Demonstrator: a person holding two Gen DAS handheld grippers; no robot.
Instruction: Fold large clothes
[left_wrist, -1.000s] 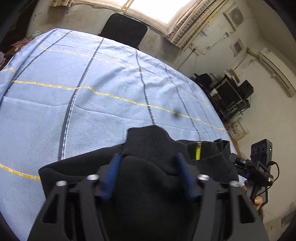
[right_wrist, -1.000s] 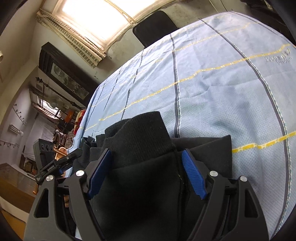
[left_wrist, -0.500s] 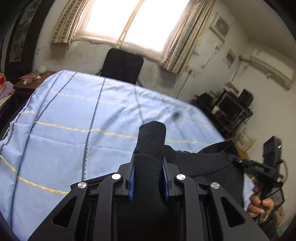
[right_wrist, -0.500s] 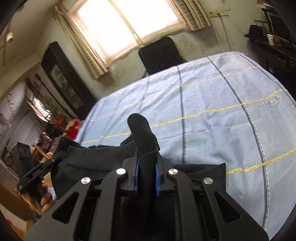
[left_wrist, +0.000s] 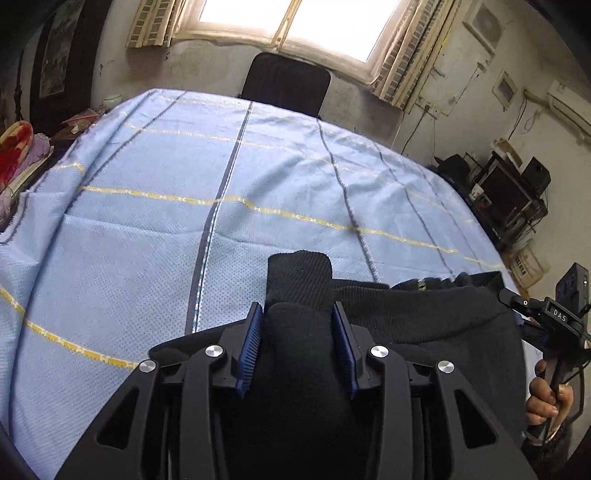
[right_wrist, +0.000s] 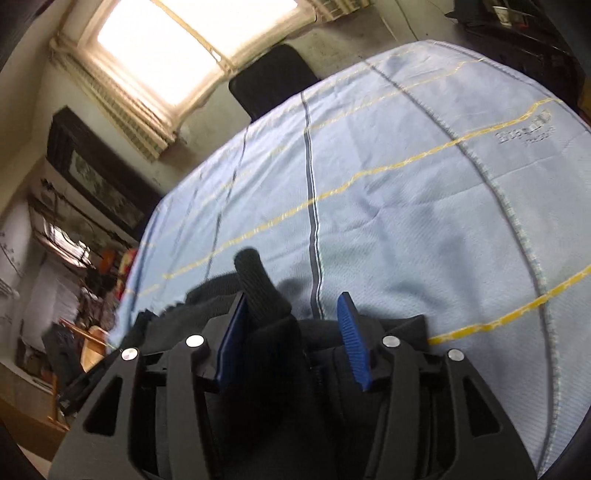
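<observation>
On the blue-clothed table (left_wrist: 147, 229), the left gripper (left_wrist: 298, 334) fingers pinch the black garment (left_wrist: 424, 317). Right gripper (right_wrist: 291, 332) fingers stand apart, cuff against only the left one.

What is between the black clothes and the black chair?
Only blue striped bedsheet stretches from the black garment to the chair, seen in the left wrist view.

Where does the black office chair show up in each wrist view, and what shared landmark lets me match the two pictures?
Left wrist view: the black chair stands top centre, behind the far edge of the blue cloth, under the window.
Right wrist view: the black chair is upper left of centre, again past the cloth's far edge.
Shared landmark: the bright window directly above the chair.
</observation>
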